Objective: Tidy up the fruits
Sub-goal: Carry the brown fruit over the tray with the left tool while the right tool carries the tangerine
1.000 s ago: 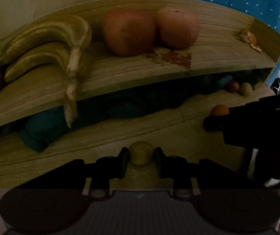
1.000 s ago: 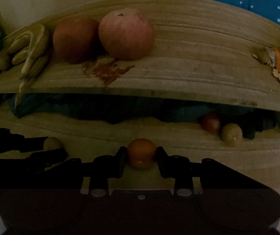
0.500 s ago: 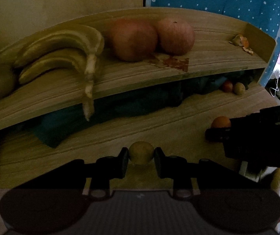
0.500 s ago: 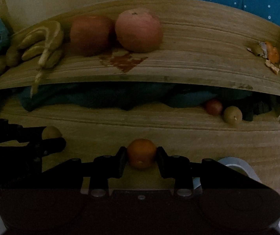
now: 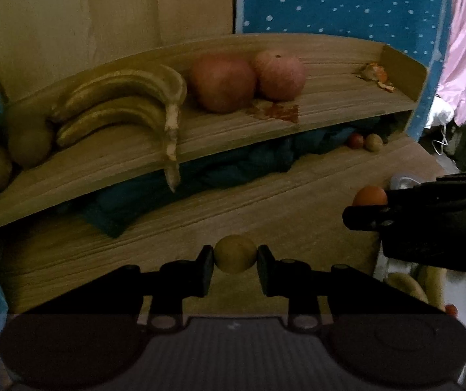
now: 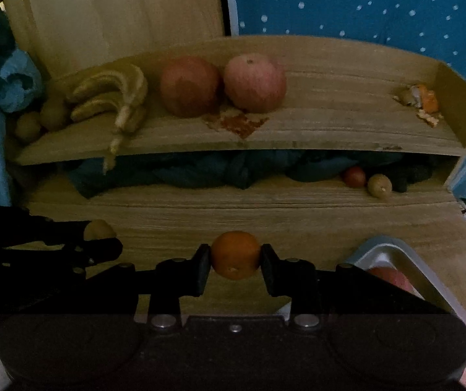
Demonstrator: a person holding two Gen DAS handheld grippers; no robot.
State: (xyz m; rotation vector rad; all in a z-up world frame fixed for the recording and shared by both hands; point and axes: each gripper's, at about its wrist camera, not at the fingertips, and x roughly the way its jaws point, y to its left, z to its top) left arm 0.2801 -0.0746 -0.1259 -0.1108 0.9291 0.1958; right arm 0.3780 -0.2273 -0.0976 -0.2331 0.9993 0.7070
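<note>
Pulling back from the shelf (image 6: 298, 130), both tongs carry fruit: left tongs (image 5: 235, 260) pinch a greenish fruit (image 5: 234, 253), right tongs (image 6: 235, 260) an orange (image 6: 235, 254); sorting continues.

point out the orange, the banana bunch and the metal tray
orange (image 6: 235, 254), right wrist view, middle of its front.
banana bunch (image 5: 118, 97), left wrist view, upper banana's curve.
metal tray (image 6: 409, 262), right wrist view, far rim.

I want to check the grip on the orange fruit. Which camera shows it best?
The right wrist view: the orange fruit sits centred and unobstructed between the right gripper fingers. The left wrist view shows only its top, at the right edge, partly hidden behind that gripper's dark finger.
</note>
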